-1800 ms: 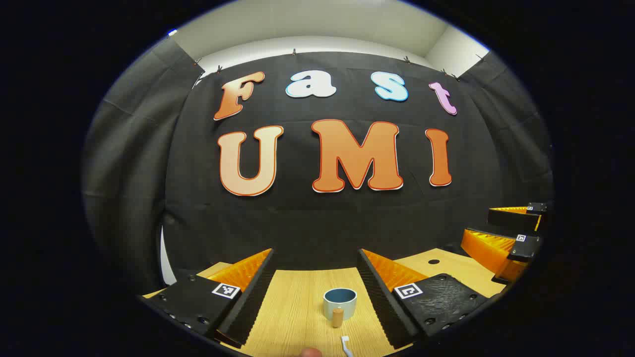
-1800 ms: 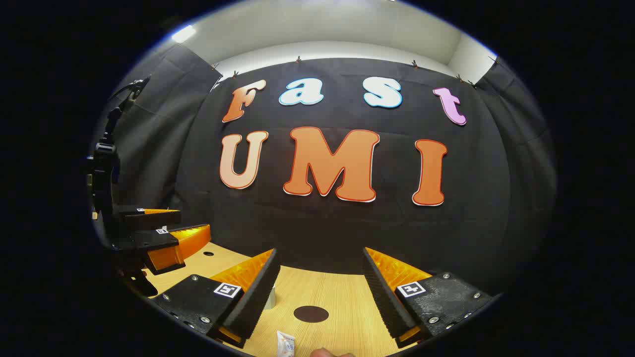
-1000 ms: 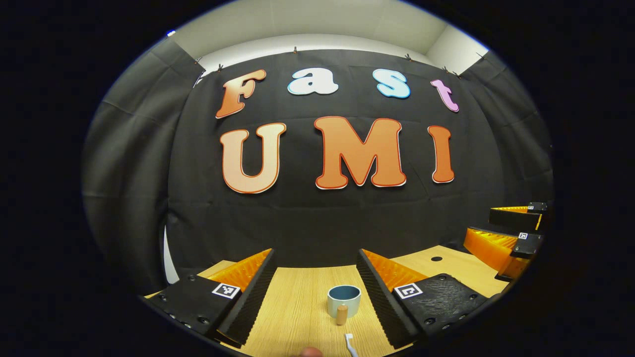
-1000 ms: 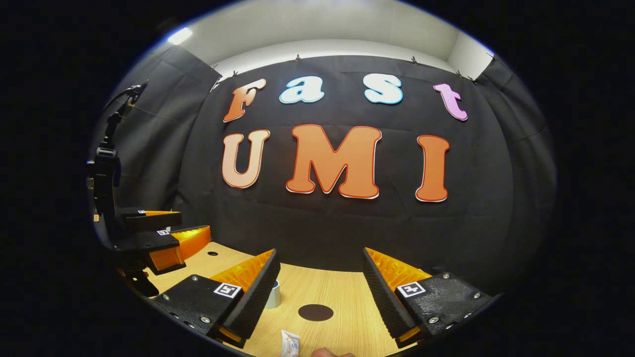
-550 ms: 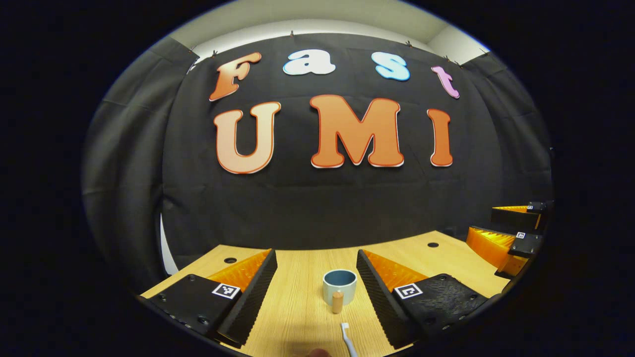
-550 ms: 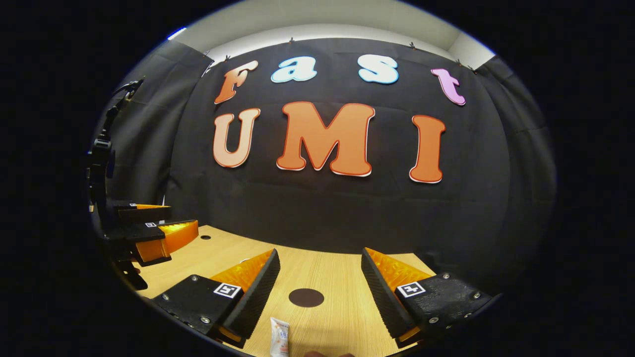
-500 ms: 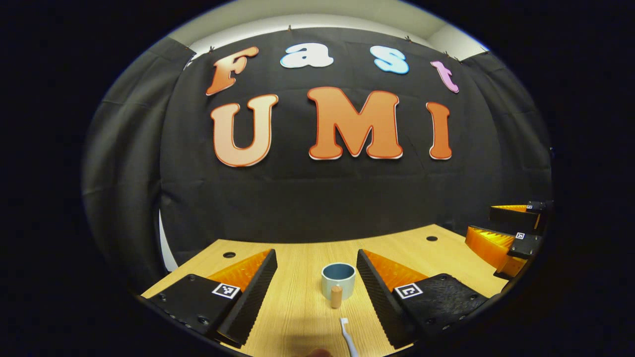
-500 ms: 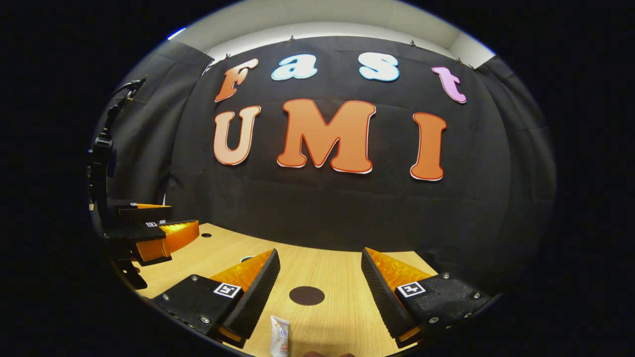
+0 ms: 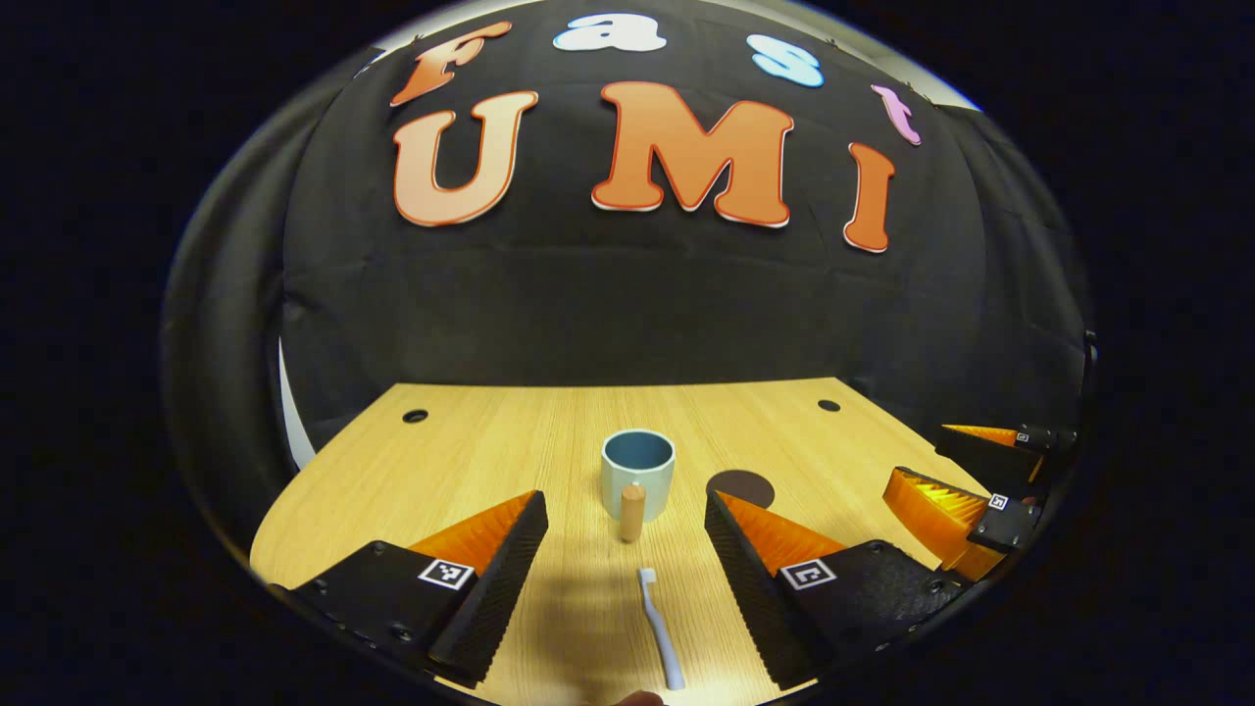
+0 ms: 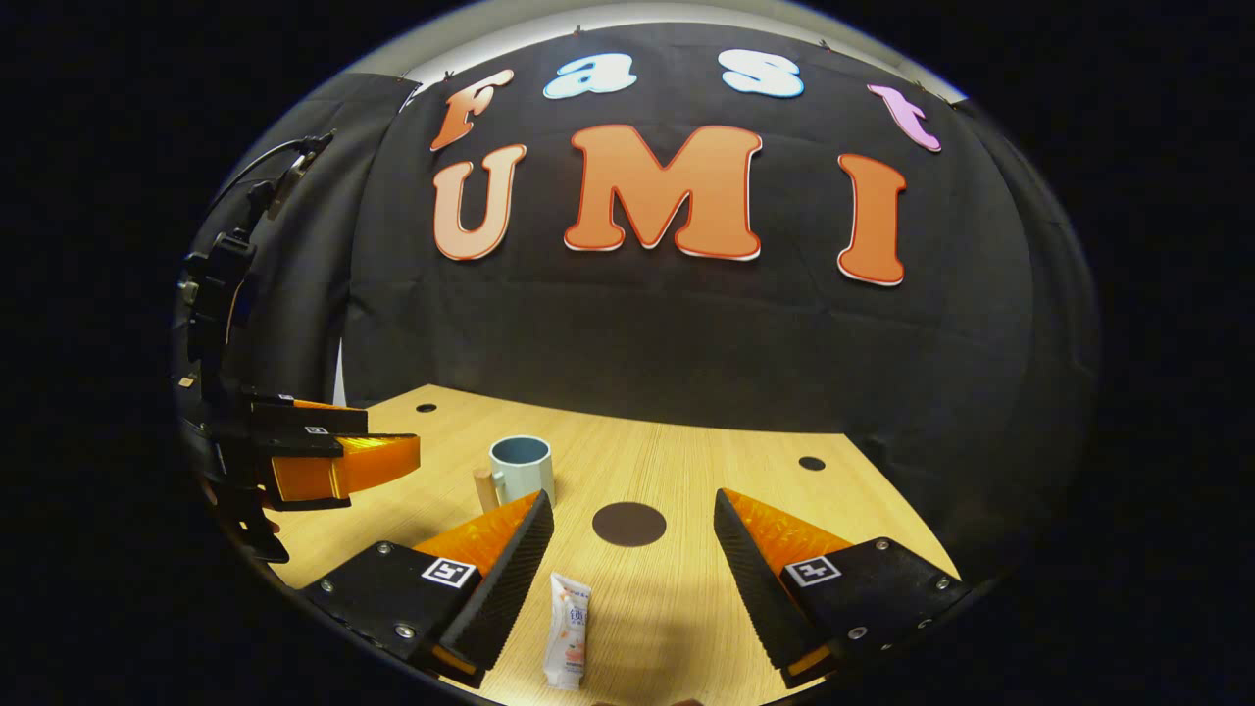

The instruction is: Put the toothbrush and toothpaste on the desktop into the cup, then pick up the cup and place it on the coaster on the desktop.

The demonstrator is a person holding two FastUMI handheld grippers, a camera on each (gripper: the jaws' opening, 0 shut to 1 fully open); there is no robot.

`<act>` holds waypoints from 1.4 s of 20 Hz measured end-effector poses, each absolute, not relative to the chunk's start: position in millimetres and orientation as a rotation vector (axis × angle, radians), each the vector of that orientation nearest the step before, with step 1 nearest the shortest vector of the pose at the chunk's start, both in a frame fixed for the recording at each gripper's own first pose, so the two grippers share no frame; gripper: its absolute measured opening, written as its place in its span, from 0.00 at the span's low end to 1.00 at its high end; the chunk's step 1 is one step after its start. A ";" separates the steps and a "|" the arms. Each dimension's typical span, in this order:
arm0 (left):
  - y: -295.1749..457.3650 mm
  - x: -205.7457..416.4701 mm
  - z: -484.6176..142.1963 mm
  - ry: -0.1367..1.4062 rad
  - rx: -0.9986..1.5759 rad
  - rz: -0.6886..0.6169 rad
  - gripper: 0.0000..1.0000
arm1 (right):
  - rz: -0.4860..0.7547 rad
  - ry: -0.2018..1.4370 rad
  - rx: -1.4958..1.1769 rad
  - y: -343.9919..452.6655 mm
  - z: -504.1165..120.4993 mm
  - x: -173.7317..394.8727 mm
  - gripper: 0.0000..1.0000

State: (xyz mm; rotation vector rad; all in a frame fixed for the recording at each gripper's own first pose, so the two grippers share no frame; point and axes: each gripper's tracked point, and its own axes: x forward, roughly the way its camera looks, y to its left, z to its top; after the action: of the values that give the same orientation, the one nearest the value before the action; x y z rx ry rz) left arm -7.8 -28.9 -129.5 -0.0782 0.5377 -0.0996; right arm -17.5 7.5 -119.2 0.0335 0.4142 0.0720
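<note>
A pale cup (image 9: 638, 472) with a blue inside and a wooden handle stands on the wooden desktop (image 9: 490, 451). The light blue toothbrush (image 9: 659, 628) lies in front of it, between the fingers of my left gripper (image 9: 625, 510), which is open and above the desk. A dark round coaster (image 9: 741, 485) lies right of the cup. In the right gripper view the white toothpaste tube (image 10: 569, 630) lies flat, just inside my right gripper (image 10: 632, 510), which is open. The cup (image 10: 522, 469) and the coaster (image 10: 629, 524) lie beyond it. The left gripper (image 10: 324, 461) hangs at the left.
The desktop has small round holes (image 9: 415, 416) near its back corners. The black cloth wall rises right behind the desk's far edge. The other gripper (image 9: 966, 480) shows at the right edge of the left gripper view.
Both cameras have tilted down and risen, so more desktop shows. The toothbrush, toothpaste, cup and coaster now sit farther up in the views. Both grippers stay open.
</note>
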 end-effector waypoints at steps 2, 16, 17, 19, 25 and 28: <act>-36.7 -12.5 -147.3 0.607 -0.098 -0.115 0.98 | 0.092 0.460 0.027 14.7 -135.9 -20.8 0.99; -47.6 -22.4 -221.0 1.004 -0.137 -0.102 0.98 | 0.161 0.753 -0.018 40.3 -241.3 -42.1 0.89; -49.2 -22.2 -221.3 1.021 -0.138 -0.098 0.98 | 0.165 0.767 -0.012 41.9 -246.4 -43.0 0.88; -49.3 -23.7 -222.7 1.055 -0.131 -0.093 0.97 | 0.184 0.782 0.003 47.5 -251.8 -44.6 0.86; -46.4 -9.1 -210.2 1.100 -0.083 -0.069 0.94 | 0.205 0.833 -0.011 58.8 -271.3 -49.5 0.77; -35.2 2.7 -199.7 1.108 -0.050 -0.034 0.80 | 0.202 0.869 0.008 61.6 -280.8 -51.8 0.69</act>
State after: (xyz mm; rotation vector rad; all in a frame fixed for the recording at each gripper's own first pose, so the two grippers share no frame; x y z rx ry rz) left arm 2.7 -35.2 -199.7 -0.0503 1.1083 -0.0345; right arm -51.8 61.6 -280.8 0.0082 0.8693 0.2024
